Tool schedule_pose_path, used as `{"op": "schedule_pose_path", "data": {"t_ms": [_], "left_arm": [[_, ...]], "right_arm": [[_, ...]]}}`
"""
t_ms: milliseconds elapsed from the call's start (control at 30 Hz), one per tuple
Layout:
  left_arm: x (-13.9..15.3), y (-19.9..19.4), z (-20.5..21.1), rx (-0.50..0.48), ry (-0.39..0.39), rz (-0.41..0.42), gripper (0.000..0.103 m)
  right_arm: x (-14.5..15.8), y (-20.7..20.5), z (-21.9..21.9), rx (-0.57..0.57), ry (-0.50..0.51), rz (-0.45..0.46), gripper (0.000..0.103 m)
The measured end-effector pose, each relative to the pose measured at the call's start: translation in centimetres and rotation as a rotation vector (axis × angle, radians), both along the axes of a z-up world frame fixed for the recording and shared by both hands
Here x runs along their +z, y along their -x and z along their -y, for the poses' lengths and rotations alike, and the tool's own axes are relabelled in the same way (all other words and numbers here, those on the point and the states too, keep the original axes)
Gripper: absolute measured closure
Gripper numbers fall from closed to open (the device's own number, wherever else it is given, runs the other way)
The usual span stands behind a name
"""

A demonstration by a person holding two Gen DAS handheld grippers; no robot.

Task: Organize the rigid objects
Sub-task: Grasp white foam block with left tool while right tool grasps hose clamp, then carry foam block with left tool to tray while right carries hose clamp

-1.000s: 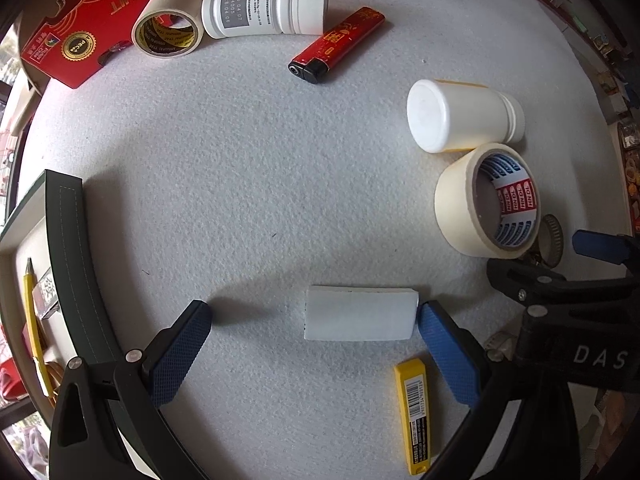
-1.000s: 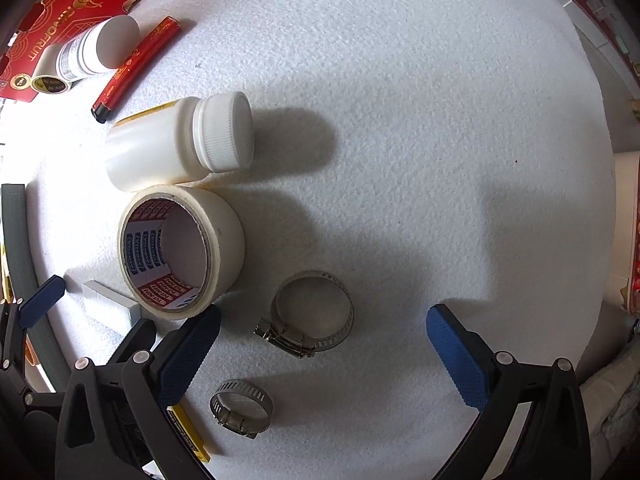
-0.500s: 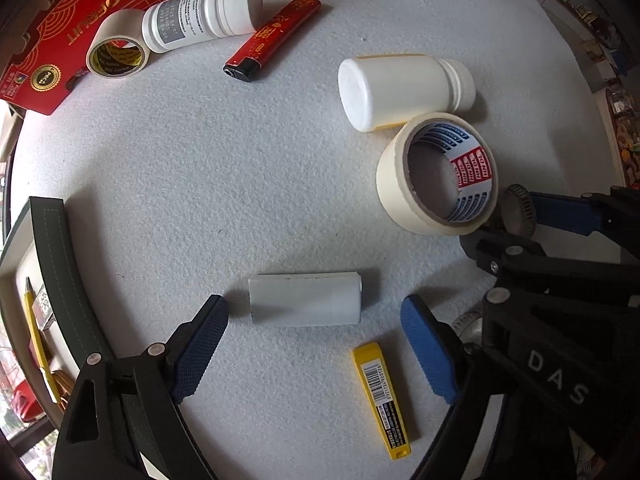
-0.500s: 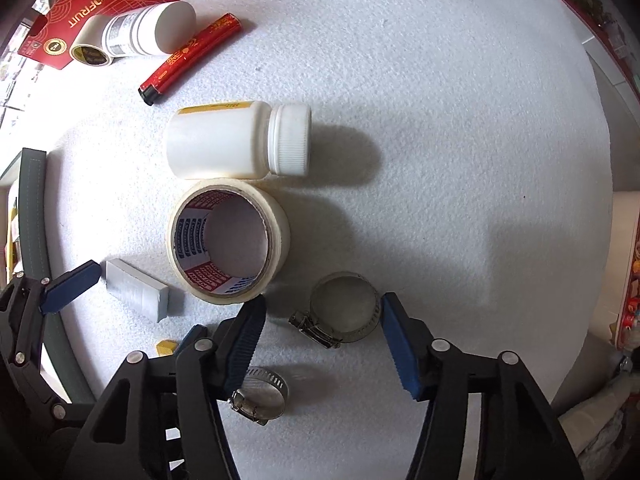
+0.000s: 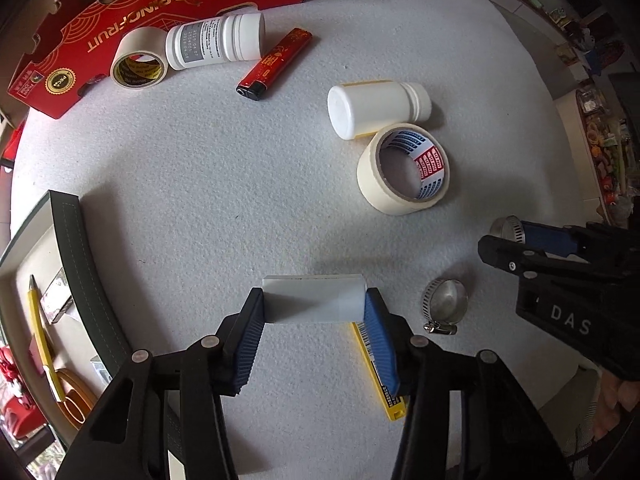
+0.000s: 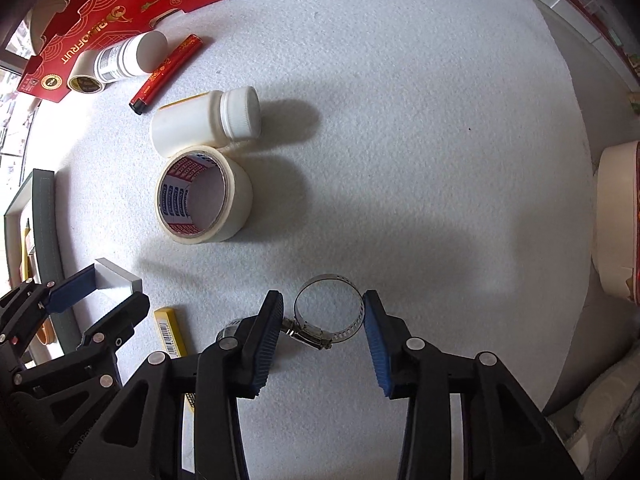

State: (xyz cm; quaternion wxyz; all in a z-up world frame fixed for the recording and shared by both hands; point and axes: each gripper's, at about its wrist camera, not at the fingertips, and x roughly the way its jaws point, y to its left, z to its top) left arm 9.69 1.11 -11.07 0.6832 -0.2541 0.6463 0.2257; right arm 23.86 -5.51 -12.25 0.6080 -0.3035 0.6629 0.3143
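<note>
A white rectangular block (image 5: 314,300) sits end to end between my left gripper's (image 5: 314,308) blue pads, held a little above the white cloth; the jaws are still closing on it. In the right wrist view that block (image 6: 116,280) and the left gripper (image 6: 106,296) show at the lower left. My right gripper (image 6: 323,312) has a large steel hose clamp (image 6: 308,334) pressed between its pads, jaws closing, clamp raised off the cloth. The right gripper (image 5: 504,236) appears at the right of the left wrist view.
A smaller hose clamp (image 5: 429,300) and a yellow blade case (image 5: 390,404) lie below the grippers. A masking tape roll (image 5: 368,176), white bottle (image 5: 376,108), red lighter (image 5: 276,64), labelled bottle (image 5: 216,42), small tape roll (image 5: 138,56) and red box (image 5: 120,28) lie farther off. A dark-rimmed tray (image 5: 72,248) borders the left.
Both grippers went from wide open to shut: the left on the white block, the right on the large hose clamp. Both have risen off the cloth with their objects.
</note>
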Motion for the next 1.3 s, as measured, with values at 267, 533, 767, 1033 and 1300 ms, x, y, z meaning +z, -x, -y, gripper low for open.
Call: {"op": "schedule_pose_path", "data": {"t_ms": [267, 533, 767, 1033, 1300], "left_arm": [[2.9, 1.3, 2.8, -0.064, 0.048, 0.049, 0.05], [4.6, 4.5, 5.6, -0.138, 0.088, 0.078, 0.05], [3.7, 6.6, 3.4, -0.155, 0.109, 0.095, 0.05], [4.6, 10.5, 1.0, -0.084, 0.098, 0.105, 0.05], [5.9, 13.7, -0.3, -0.039, 0.049, 0.122, 0.05]], "right_arm": [[1.2, 2.2, 4.0, -0.028, -0.011, -0.024, 0.061], [2.8, 6.9, 5.6, -0.035, -0.037, -0.044, 0.061], [3.8, 10.7, 5.3, 0.002, -0.033, -0.077, 0.061], [4.1, 14.1, 3.4, 0.113, -0.009, -0.069, 0.061], [2.5, 18.0, -1.8, 0.218, 0.004, -0.048, 0.061]]}}
